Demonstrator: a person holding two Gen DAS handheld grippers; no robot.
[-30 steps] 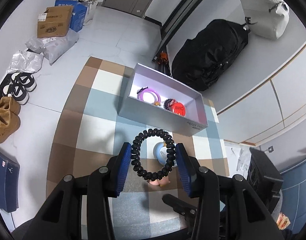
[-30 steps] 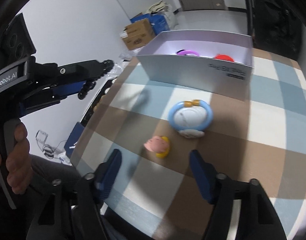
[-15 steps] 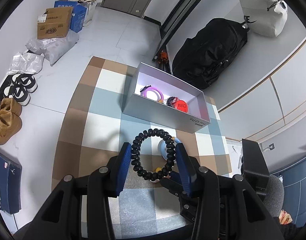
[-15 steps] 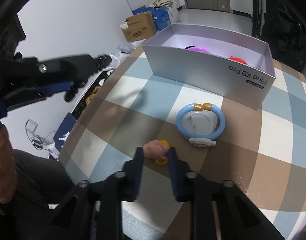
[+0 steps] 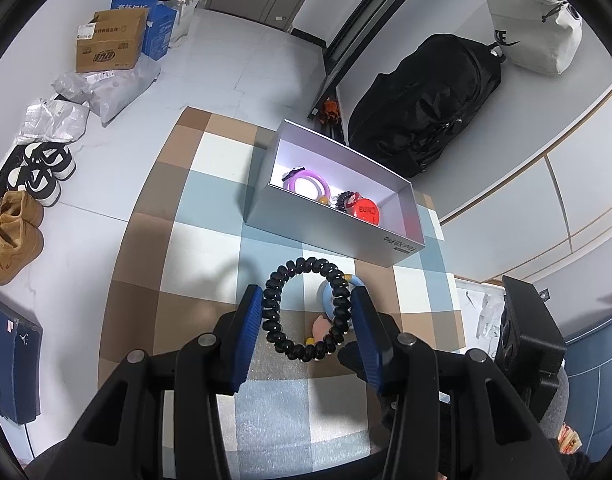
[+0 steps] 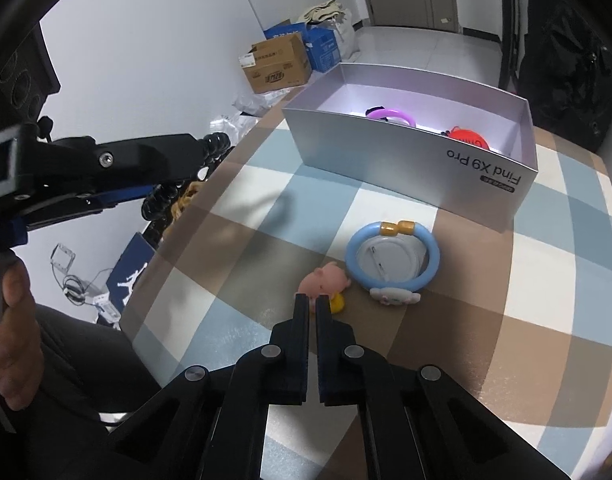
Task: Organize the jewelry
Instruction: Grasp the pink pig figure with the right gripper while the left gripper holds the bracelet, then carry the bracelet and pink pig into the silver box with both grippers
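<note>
Left gripper point(image 5: 308, 310) — jaws set wide, clamped on a black spiral hair tie point(image 5: 306, 310), held above the checkered worktop point(image 5: 209, 216). Right gripper point(image 6: 312, 308) — jaws nearly closed; whether they pinch the pink pig charm point(image 6: 324, 280) at their tips cannot be told. A blue ring toy point(image 6: 392, 258) lies just beside the charm. The open grey box point(image 5: 326, 216) beyond holds a purple ring point(image 5: 306, 182) and a red disc point(image 5: 365, 210).
</note>
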